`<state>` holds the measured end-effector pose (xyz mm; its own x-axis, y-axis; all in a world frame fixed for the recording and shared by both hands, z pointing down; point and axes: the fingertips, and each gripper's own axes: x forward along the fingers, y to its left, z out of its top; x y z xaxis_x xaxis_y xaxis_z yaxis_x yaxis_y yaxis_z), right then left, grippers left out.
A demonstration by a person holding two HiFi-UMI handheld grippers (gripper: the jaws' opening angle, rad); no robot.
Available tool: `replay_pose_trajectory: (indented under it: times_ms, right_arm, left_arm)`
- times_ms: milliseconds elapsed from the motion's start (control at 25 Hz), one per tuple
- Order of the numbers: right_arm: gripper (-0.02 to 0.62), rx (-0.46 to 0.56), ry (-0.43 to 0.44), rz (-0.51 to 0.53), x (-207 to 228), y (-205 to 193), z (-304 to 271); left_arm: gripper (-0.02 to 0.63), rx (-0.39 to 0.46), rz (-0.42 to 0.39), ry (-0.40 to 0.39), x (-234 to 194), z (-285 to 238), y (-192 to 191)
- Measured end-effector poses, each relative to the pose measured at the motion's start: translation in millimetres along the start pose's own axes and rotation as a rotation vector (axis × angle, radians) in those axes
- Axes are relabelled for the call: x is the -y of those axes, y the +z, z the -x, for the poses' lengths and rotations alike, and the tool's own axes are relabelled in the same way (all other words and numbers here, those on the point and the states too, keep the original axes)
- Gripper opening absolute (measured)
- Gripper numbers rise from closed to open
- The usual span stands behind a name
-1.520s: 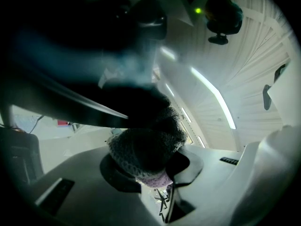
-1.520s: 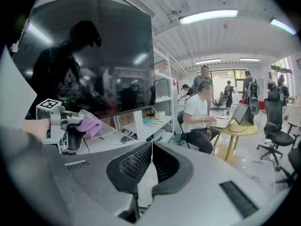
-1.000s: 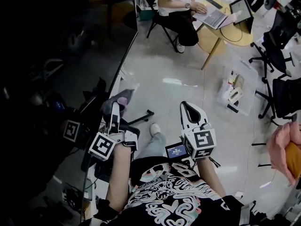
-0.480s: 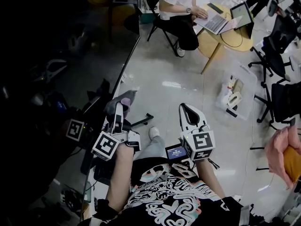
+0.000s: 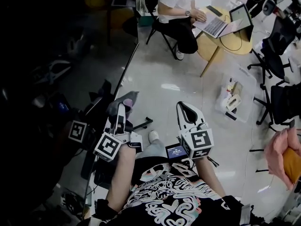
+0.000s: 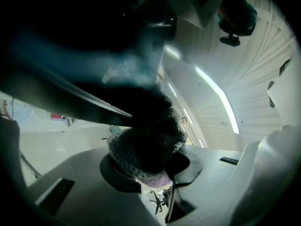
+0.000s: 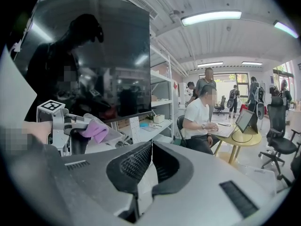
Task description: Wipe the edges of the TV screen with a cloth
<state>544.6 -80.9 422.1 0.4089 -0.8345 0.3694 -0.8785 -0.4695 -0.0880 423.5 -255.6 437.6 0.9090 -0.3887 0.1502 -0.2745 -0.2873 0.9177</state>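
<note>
1. My left claw [image 5: 119, 111] is clenched on the cloth [image 5: 126, 100], a grey knitted wad with a purple underside. In the left gripper view the wad [image 6: 143, 149] bulges out from between the jaws.
2. The cloth sits against the right-hand border of the TV screen [image 5: 56, 79], toward the near end of that long dark edge. Up close, the edge [image 6: 80, 100] cuts across as a dark wedge and meets the top of the wad.
3. My right claw [image 5: 187, 108] is pressed shut with nothing in it. The ribbed pads meet in its own view [image 7: 150, 149], and it hangs to the right, well apart from the TV.
4. To wipe well, I judge I should keep the grip tight so the wad cannot roll out. I would run it along the border in one steady line toward the far end, letting fabric rather than jaw plastic touch the glass.
5. I would press lightly, since the panel [image 7: 99, 51] looks thin and could rock on its stand.
6. I can read no brand on the TV. The marker cubes [image 5: 107, 146] carry only black-and-white square patterns. The small display [image 5: 176, 151] by my right wrist shows characters too small to read.
</note>
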Motion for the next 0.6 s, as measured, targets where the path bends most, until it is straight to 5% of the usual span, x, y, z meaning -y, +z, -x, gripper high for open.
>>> replay_pose_trajectory:
  times_ms: [80, 160, 520, 600]
  right_arm:
    - [0.029, 0.029, 0.035, 0.005, -0.7, 9.6, -8.0]
    - [0.029, 0.045, 0.052, 0.019, -2.3, 16.4, -12.7]
    - [0.029, 0.070, 0.063, 0.016, 2.3, 24.0, -16.3]
    - [0.029, 0.071, 0.063, 0.015, 2.0, 24.4, -16.5]
  left_arm:
    - [0.120, -0.017, -0.132, 0.045, -4.4, -2.3, 6.1]
    - [0.120, -0.020, -0.183, 0.065, -4.4, -3.2, 8.0]
    - [0.120, 0.003, -0.105, 0.009, 11.4, -19.6, 1.0]
    - [0.120, 0.012, -0.008, -0.012, 13.9, -22.1, -3.0]
